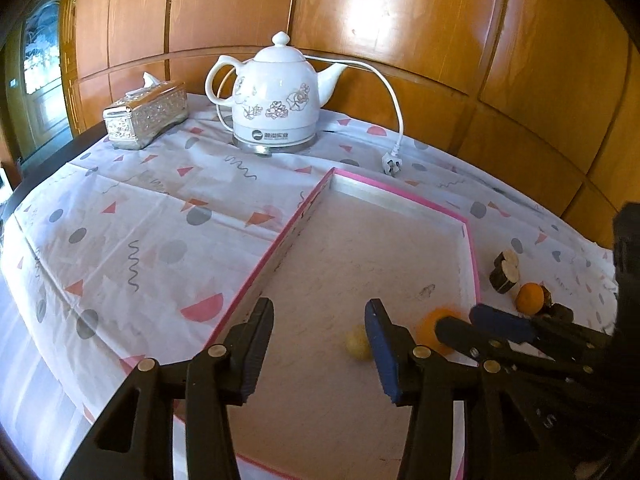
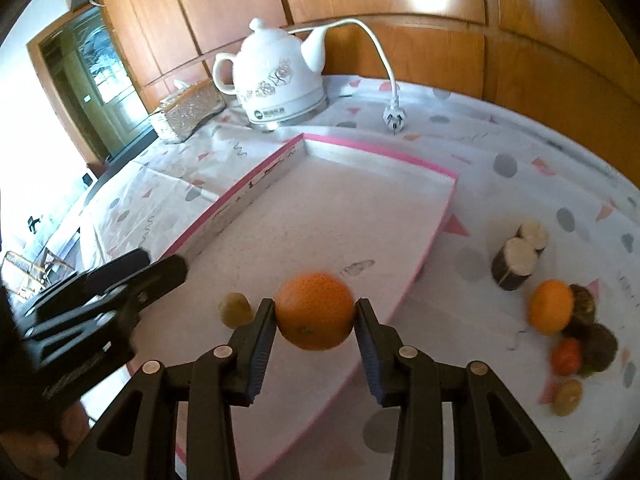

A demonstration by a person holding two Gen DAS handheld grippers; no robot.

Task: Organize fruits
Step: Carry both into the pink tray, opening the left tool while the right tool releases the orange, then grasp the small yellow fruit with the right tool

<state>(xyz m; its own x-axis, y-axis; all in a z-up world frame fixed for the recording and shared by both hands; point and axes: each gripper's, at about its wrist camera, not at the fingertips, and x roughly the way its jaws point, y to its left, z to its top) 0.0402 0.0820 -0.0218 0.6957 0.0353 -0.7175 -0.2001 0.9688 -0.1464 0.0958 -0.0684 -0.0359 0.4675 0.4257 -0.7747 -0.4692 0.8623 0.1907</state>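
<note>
A shallow pink-rimmed tray [image 1: 400, 191] [image 2: 452, 184] lies on the patterned tablecloth. My right gripper [image 2: 315, 312] is shut on an orange [image 2: 315, 311] and holds it over the tray's near part; it shows in the left wrist view [image 1: 430, 326] too. A small yellowish fruit [image 1: 357, 343] [image 2: 235, 309] lies in the tray beside it. My left gripper [image 1: 320, 340] is open and empty over the tray. Outside the tray to the right lie a second orange [image 2: 550, 306] [image 1: 529, 298], cut dark-skinned cane pieces [image 2: 516, 258] [image 1: 505, 270], dark round fruits [image 2: 598, 342], a small red fruit [image 2: 567, 356] and a yellowish fruit [image 2: 567, 397].
A white ceramic electric kettle [image 1: 276, 96] [image 2: 280, 80] stands at the back with its cord and plug [image 1: 392, 166] [image 2: 394, 118] on the cloth. A silver tissue box [image 1: 146, 118] [image 2: 188, 114] sits left of it. A wood-panelled wall is behind the table.
</note>
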